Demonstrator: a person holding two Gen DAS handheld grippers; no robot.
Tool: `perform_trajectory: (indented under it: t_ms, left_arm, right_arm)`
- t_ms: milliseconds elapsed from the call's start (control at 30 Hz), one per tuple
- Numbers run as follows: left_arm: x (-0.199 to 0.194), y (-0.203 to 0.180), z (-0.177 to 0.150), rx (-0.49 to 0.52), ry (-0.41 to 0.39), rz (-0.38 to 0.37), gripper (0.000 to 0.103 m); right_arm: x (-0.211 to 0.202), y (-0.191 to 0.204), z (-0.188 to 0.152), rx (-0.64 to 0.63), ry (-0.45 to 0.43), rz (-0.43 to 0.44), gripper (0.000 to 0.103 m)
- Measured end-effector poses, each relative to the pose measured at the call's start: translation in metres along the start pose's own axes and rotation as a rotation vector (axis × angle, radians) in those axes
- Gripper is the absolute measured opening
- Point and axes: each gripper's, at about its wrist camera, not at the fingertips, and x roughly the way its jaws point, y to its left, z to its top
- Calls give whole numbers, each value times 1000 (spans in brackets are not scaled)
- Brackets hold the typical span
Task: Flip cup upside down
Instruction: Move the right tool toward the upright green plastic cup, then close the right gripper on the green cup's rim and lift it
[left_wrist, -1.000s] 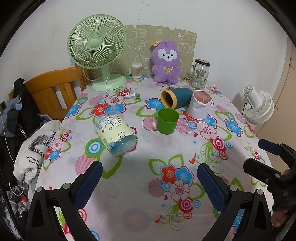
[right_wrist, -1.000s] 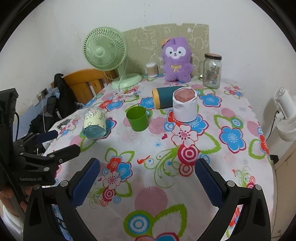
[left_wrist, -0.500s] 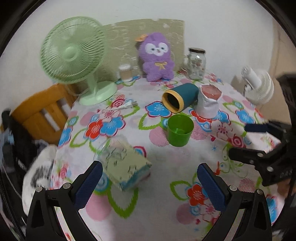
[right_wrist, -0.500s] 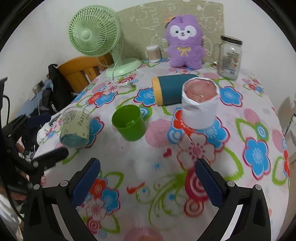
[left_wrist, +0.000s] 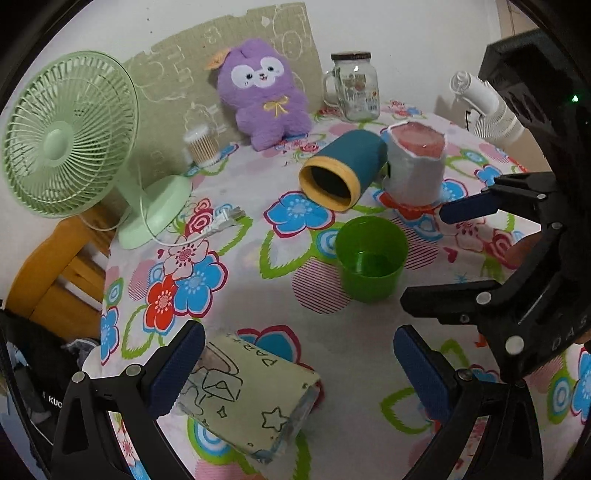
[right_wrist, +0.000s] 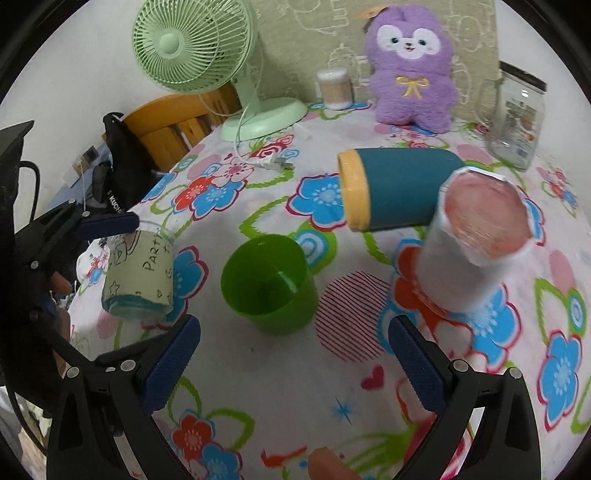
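Note:
A green plastic cup (left_wrist: 371, 258) stands upright, mouth up, in the middle of the flowered tablecloth; it also shows in the right wrist view (right_wrist: 271, 284). A pale green glass with drawings (left_wrist: 243, 395) lies on its side near the left table edge, also in the right wrist view (right_wrist: 138, 273). My left gripper (left_wrist: 295, 369) is open, its left finger right next to that lying glass. My right gripper (right_wrist: 293, 354) is open and empty, just short of the green cup. A teal cup with a yellow rim (right_wrist: 391, 188) lies on its side behind.
A white paper-wrapped cup (right_wrist: 476, 240) stands right of the green cup, touching the teal one. A green fan (left_wrist: 70, 140), its cable and plug (left_wrist: 225, 218), a purple plush (left_wrist: 264, 92), a glass jar (left_wrist: 354, 86) and a swab box (left_wrist: 201, 144) stand at the back. A wooden chair (right_wrist: 166, 122) is at left.
Both grippers have moved forward and lower over the table. The left one has closed in on the lying glass, the right one on the green cup. Both stay open.

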Motion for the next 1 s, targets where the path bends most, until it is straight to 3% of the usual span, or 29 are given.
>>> perform_trajectory:
  t_ms: [167, 367, 767, 1000]
  left_arm:
    - [11, 6, 2, 16, 11, 3, 103]
    - [13, 7, 2, 21, 12, -9, 103]
    - [0, 0, 5, 24, 2, -22, 103]
    - [-24, -18, -4, 25, -16, -64, 103]
  right_arm:
    - [13, 3, 7, -1, 11, 6, 98]
    - [25, 2, 11, 7, 40, 57, 63]
    - [-9, 5, 9, -13, 12, 38, 61]
    - [-53, 15, -10, -104, 105, -17, 61]
